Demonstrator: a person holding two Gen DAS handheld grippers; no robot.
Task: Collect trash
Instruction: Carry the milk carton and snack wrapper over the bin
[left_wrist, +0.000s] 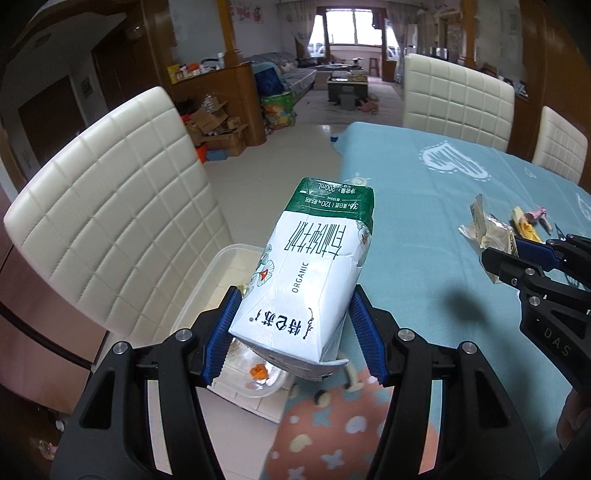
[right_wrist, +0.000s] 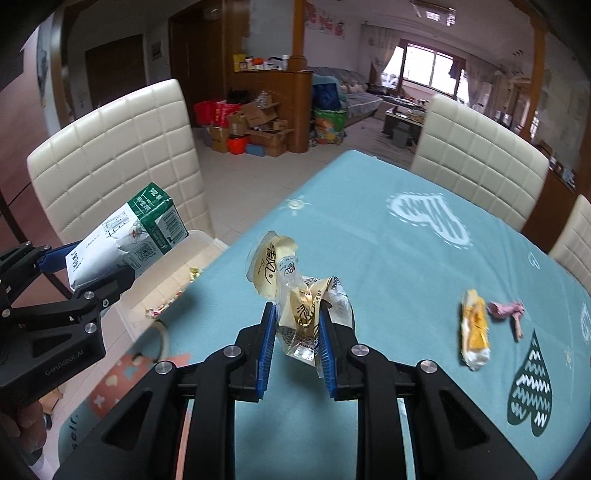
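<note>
Between left gripper pads: carton ("ORGANIC", 200mL) over bin.

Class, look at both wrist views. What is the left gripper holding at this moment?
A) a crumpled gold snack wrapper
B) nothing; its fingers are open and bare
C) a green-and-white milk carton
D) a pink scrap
C: the left gripper has its blue fingers pressed against both sides of the milk carton, while the gold wrapper sits in the right gripper.

One carton, three wrappers, three chairs, one bin.
</note>
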